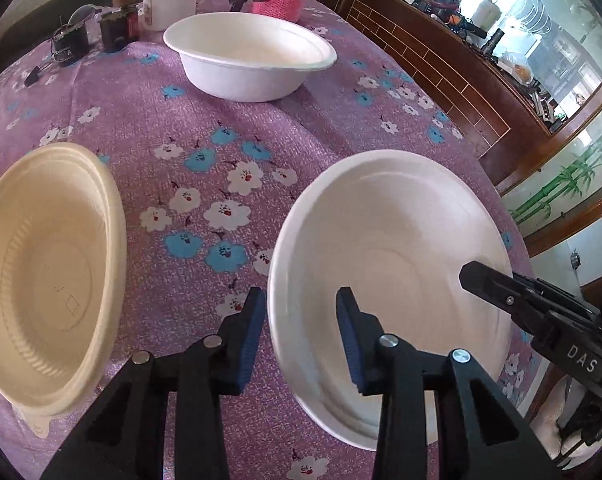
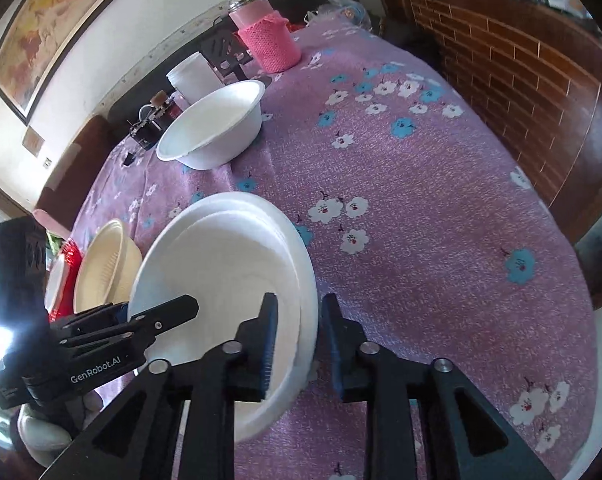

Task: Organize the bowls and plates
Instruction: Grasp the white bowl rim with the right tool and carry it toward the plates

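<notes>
A white plate (image 1: 393,248), which looks like two nested in the right wrist view (image 2: 221,264), lies on the purple floral tablecloth (image 1: 205,128). My left gripper (image 1: 301,300) straddles its left rim. One jaw is outside the rim and the other over the plate's inside, with a wide gap between them, so it is open. My right gripper (image 2: 299,300) straddles the opposite rim, a sliver of space showing beside the edge. A cream bowl (image 1: 49,272) sits to the left and a white bowl (image 1: 249,56) stands farther back.
At the table's far end stand a jar in a pink knitted sleeve (image 2: 269,40), a white container (image 2: 193,76) and small dark jars (image 1: 113,30). A wooden cabinet (image 1: 441,72) runs along the right table edge. A red object (image 2: 67,276) lies beyond the cream bowl.
</notes>
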Demonstrator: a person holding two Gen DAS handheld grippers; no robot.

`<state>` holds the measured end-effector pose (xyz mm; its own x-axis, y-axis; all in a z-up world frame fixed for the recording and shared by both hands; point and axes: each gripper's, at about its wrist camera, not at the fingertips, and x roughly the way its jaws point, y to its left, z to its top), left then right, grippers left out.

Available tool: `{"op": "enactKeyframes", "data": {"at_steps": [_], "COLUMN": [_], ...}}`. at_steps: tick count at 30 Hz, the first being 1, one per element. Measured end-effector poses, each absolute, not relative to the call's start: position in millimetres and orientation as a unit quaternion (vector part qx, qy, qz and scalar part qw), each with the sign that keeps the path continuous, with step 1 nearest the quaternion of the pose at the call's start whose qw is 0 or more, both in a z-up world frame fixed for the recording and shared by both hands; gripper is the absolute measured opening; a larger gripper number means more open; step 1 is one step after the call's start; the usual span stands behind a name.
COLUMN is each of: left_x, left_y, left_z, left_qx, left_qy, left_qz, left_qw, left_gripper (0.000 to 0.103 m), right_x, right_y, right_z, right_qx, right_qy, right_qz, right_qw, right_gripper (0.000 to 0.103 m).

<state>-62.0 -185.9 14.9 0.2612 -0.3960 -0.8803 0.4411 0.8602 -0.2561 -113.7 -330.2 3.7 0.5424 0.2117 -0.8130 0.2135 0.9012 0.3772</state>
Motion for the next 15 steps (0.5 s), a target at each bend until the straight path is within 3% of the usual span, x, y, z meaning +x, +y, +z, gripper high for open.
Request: {"op": "enactKeyframes", "data": {"at_steps": [2,3,4,15], "left_x": [-64.5,-66.5,-68.6,-86.8], "left_y": [-186.9,-188.2,-189.4,-95.7], "left_z": [14.0,15.3,16.8,95.7], "left_qx": [0.021,0.022,0.021,-0.018], "left_qy": [0.545,0.542,0.547,0.475], "left_qz": [-0.266,-0.270,-0.278,-0.238], "left_qw": [0.795,0.795,0.789,0.847], "left_gripper": [0.035,0.024,0.019,0.019], "right_x": [-117.1,-120.6,-123.2,-114.6], "right_y": [-327.7,-325.0,-322.0,-258.1], "right_z": [5.6,7.4,9.7,82.2], "right_qx": [0.215,0.208,0.200,0.148], "right_qy": [0.474,0.470,0.470,0.411], "right_qz": [-0.004,-0.008,-0.009,0.034], "right_qw": [0.854,0.857,0.860,0.899], "right_gripper": [0.026,0.025,0.017,0.016]}}
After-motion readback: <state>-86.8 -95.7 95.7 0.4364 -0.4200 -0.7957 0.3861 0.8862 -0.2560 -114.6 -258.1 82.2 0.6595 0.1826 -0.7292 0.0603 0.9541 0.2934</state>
